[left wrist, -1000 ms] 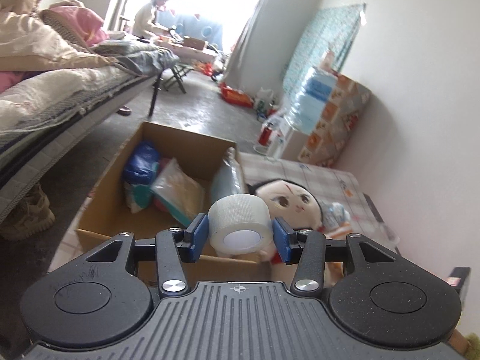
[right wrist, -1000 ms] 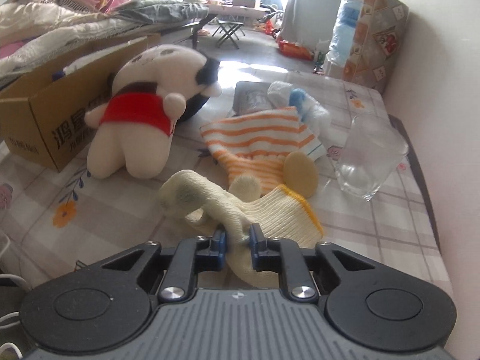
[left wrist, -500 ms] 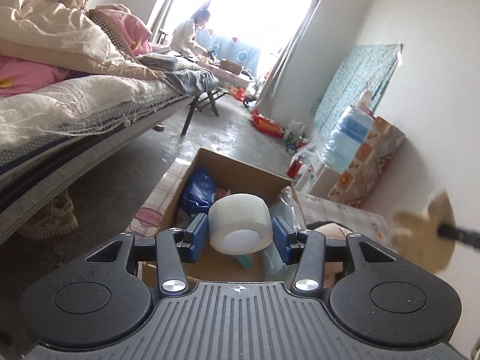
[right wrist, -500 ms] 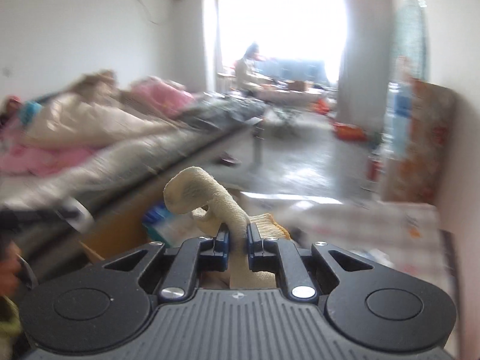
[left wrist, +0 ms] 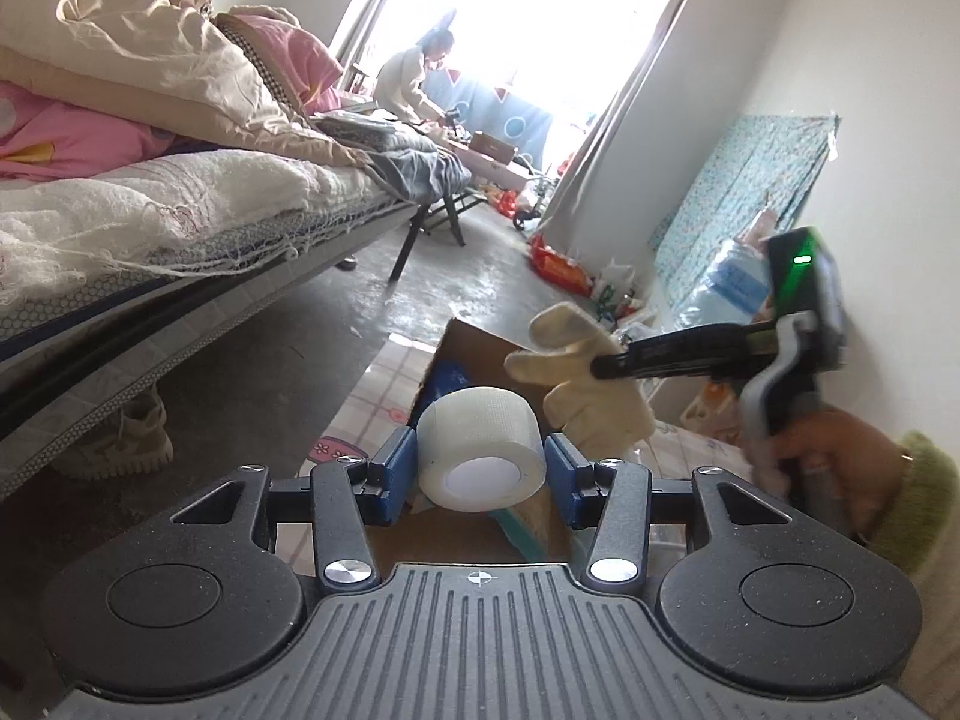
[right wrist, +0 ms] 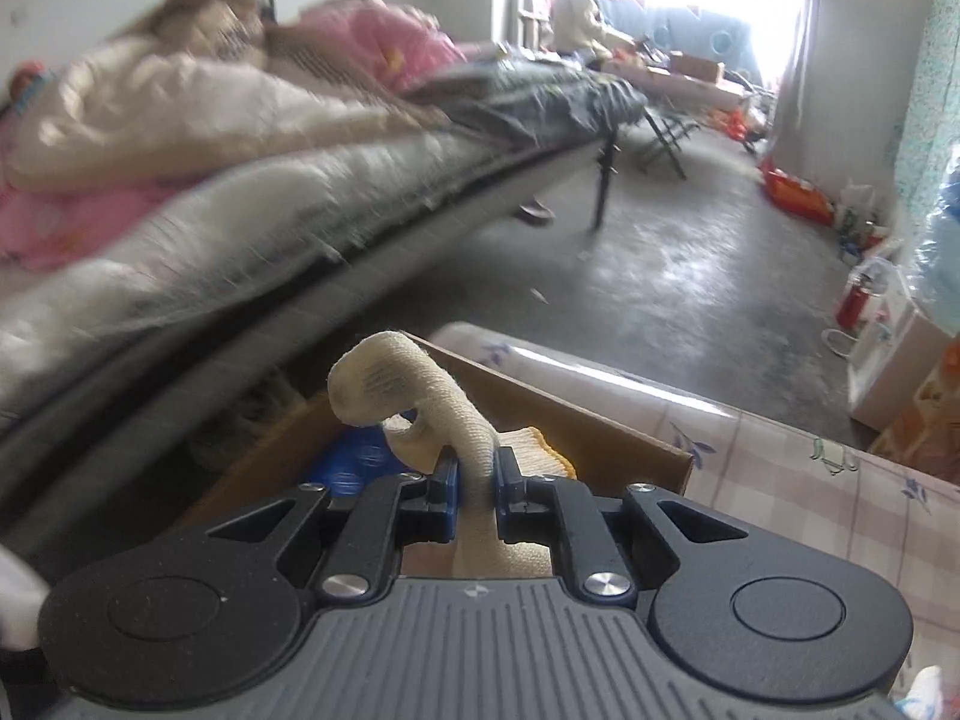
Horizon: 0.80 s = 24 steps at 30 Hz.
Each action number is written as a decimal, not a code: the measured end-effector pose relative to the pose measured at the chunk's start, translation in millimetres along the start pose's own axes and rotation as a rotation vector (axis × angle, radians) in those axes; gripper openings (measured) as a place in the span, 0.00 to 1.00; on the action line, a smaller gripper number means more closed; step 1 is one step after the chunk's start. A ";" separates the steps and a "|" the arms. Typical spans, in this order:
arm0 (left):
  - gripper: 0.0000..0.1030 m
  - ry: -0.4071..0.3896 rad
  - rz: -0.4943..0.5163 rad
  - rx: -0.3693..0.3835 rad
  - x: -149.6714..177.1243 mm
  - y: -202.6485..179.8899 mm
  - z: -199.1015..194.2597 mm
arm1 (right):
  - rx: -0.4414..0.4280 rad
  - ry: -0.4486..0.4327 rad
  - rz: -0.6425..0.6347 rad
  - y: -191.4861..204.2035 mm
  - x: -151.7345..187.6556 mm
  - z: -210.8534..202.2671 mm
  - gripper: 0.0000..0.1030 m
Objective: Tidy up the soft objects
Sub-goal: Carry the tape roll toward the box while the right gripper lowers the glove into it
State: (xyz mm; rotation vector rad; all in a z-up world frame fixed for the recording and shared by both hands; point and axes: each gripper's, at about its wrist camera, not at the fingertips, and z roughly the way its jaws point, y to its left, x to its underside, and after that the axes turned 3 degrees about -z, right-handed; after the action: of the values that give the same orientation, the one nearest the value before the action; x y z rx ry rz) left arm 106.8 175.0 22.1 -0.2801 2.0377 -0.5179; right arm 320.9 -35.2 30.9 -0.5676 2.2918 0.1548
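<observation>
My left gripper is shut on a white roll of gauze tape, held above the near edge of an open cardboard box. My right gripper is shut on a cream knitted glove with an orange-edged cuff, and hangs over the same box. In the left wrist view the glove dangles from the right gripper, which a hand in a green sleeve holds from the right. A blue packet lies inside the box.
The box stands on a table with a checked floral cloth. A bed piled with quilts runs along the left. A person sits by the bright window at the back. Bottles and bags line the right wall.
My right gripper lifted the glove off the table and swung it left over the box, so it now shows in the left wrist view. My left gripper shifted left, still holding the tape roll.
</observation>
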 end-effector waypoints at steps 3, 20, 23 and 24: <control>0.45 0.004 -0.010 0.005 1.3 3.8 2.2 | 0.077 0.086 -0.035 5.0 -0.1 38.5 0.12; 0.45 0.020 -0.018 0.002 0.0 6.4 4.4 | 0.106 0.317 0.042 5.0 1.0 101.8 0.27; 0.45 0.022 -0.011 -0.005 -1.1 4.4 3.5 | 0.076 0.286 0.064 0.1 2.4 86.1 0.54; 0.45 0.023 -0.010 -0.007 -1.8 3.1 3.2 | 0.061 0.266 0.074 -1.6 2.4 79.0 0.57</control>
State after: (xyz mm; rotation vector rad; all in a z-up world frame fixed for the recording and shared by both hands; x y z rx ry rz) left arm 110.5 177.7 20.7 -0.2899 2.0616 -0.5221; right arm 371.6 -15.6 -26.5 -0.4964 2.5680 0.0470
